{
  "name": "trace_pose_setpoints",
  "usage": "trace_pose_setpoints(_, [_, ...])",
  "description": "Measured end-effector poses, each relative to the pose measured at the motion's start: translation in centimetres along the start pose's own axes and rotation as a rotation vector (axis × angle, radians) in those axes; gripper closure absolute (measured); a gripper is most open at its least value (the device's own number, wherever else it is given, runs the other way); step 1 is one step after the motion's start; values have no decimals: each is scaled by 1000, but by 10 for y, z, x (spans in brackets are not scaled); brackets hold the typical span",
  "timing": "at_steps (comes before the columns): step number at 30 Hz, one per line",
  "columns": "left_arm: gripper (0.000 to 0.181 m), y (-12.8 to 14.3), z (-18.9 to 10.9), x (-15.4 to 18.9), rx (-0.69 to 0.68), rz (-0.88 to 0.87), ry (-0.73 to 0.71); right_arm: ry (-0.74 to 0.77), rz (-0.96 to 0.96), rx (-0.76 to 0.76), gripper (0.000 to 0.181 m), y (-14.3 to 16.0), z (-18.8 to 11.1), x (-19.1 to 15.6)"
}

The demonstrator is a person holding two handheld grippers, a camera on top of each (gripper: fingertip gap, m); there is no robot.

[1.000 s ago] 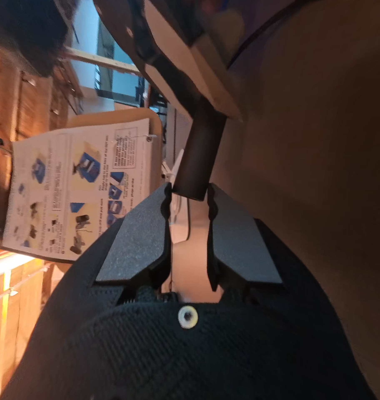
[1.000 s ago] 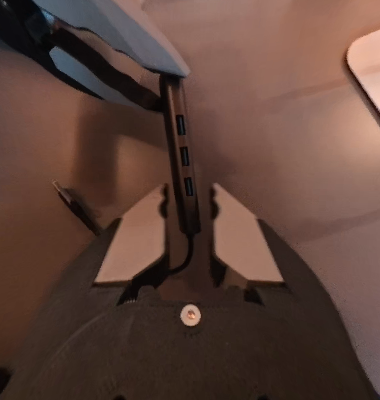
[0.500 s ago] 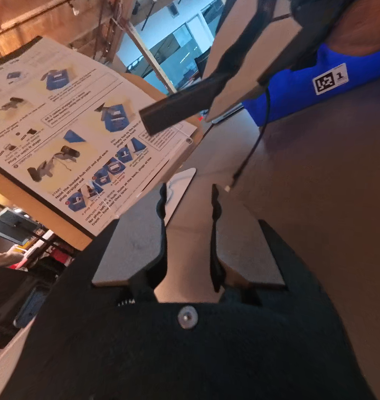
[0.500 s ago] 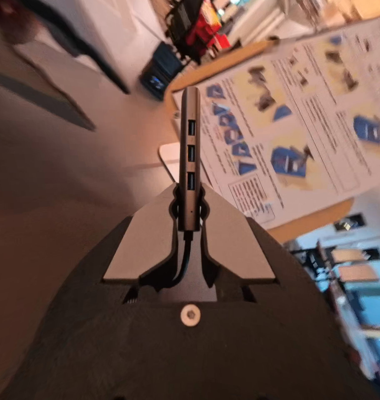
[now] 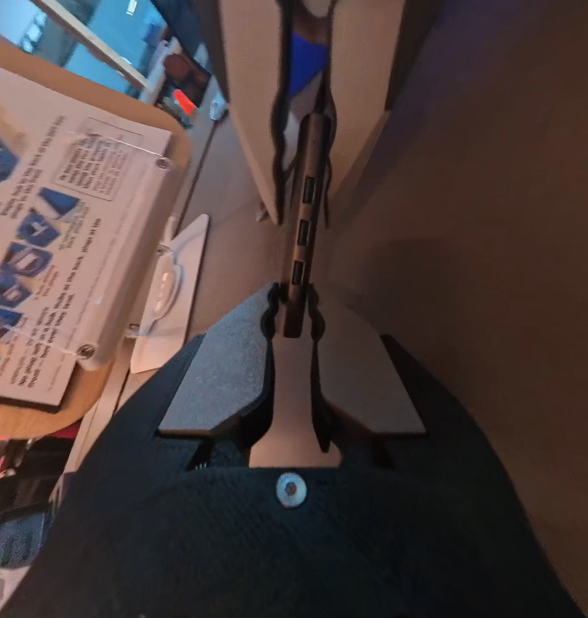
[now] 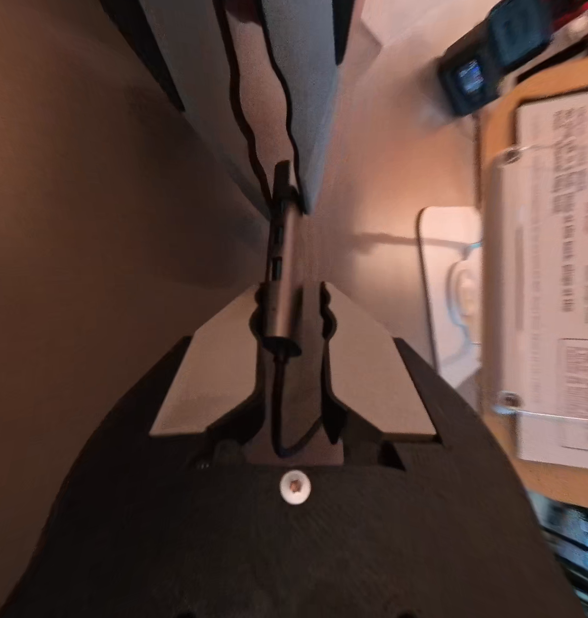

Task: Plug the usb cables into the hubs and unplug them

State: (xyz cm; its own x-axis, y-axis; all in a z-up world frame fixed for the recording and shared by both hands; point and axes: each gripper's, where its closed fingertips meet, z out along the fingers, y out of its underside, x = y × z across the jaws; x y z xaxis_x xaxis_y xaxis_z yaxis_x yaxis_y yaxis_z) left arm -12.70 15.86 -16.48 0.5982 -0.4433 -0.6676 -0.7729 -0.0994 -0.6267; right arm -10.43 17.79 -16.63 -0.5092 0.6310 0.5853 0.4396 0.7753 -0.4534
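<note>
A slim grey USB hub (image 5: 304, 234) with three ports along one side hangs between my two grippers, which face each other tip to tip above the dark table (image 5: 486, 301). My left gripper (image 5: 294, 294) is shut on the hub's free end. It shows far off in the right wrist view (image 6: 286, 207), pinching that end. My right gripper (image 6: 290, 291) is open around the hub's cable end (image 6: 281, 311). The hub leans on its left finger, with a gap to the right finger. The hub's black cable (image 6: 279, 401) loops back between the right fingers. The ports look empty.
A printed instruction sheet on a wooden board (image 5: 51, 250) stands close on one side and also shows in the right wrist view (image 6: 553, 267). A white pad (image 5: 175, 284) lies at its foot. A thin dark cable (image 5: 199, 174) runs over the table. A black device with a small screen (image 6: 470, 77) sits farther off. Both grippers' tips are close together, under 4 cm apart.
The left gripper was open and apart from the hub; now it has closed on the hub's free end. The right gripper, shut on the hub before, has opened its jaws.
</note>
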Motion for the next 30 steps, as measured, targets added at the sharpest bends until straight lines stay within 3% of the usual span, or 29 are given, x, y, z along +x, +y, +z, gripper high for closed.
trace_pose_setpoints(3, [164, 2, 1, 20, -18, 16, 97, -193, 134, 10, 126, 10, -1, -19])
trace_pose_setpoints(5, [149, -1, 0, 27, -21, -15, 133, -263, 213, 44, 121, 9, -5, -23])
trace_pose_setpoints(7, [115, -13, -6, 33, 23, -105, 201, -289, 267, 112, 123, 3, -13, -19])
trace_pose_setpoints(9, [98, -28, -15, 38, 93, -211, 287, -283, 307, 200, 123, -7, -23, -11])
trace_pose_setpoints(13, [101, -35, -16, 16, 164, -343, 226, -203, 452, 392, 119, -28, -41, 23])
trace_pose_setpoints(17, [104, -25, -9, -24, 165, -537, 56, -88, 697, 486, 92, -21, -41, 66])
trace_pose_setpoints(20, [108, -2, -8, -50, 105, -673, -82, 11, 861, 446, 60, 6, -25, 85])
trace_pose_setpoints(24, [108, 19, -9, -64, 58, -794, -136, 125, 946, 283, 62, 44, -1, 91])
trace_pose_setpoints(27, [105, 25, -8, -68, 40, -835, -151, 72, 980, 239, 54, 47, 12, 82])
trace_pose_setpoints(30, [98, 28, -5, -67, 24, -857, -130, 37, 1037, 298, 60, 41, 11, 84])
